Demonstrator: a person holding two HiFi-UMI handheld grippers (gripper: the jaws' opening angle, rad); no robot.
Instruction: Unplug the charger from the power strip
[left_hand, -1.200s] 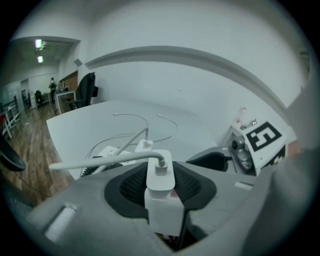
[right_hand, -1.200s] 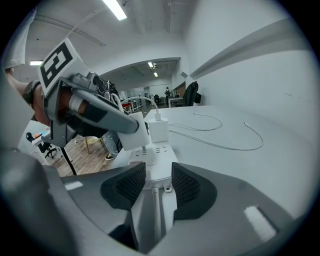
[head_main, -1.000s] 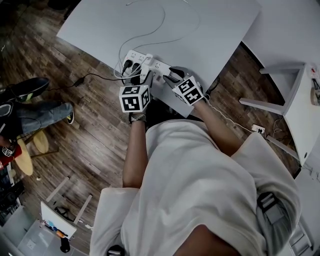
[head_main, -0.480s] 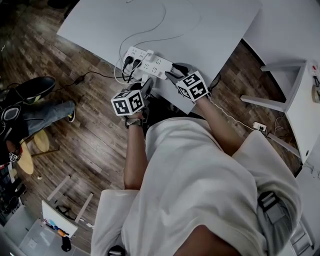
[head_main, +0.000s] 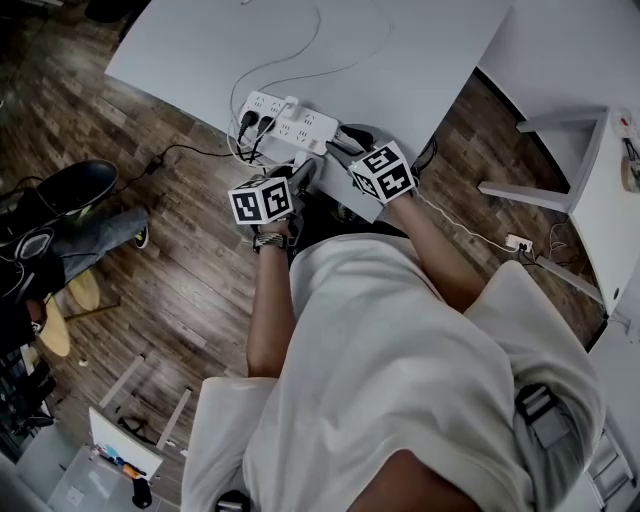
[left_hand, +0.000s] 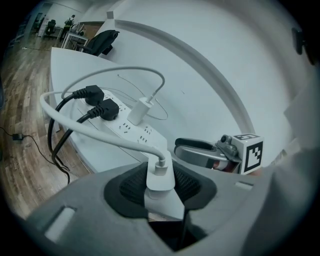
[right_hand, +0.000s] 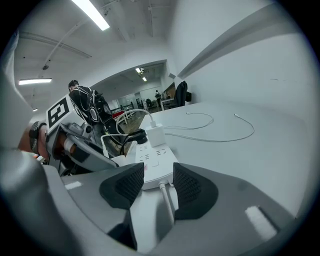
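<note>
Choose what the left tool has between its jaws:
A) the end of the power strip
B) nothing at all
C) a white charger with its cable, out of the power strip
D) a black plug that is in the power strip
C: in the left gripper view the left tool is closed on the white charger, which is apart from the power strip behind it.
</note>
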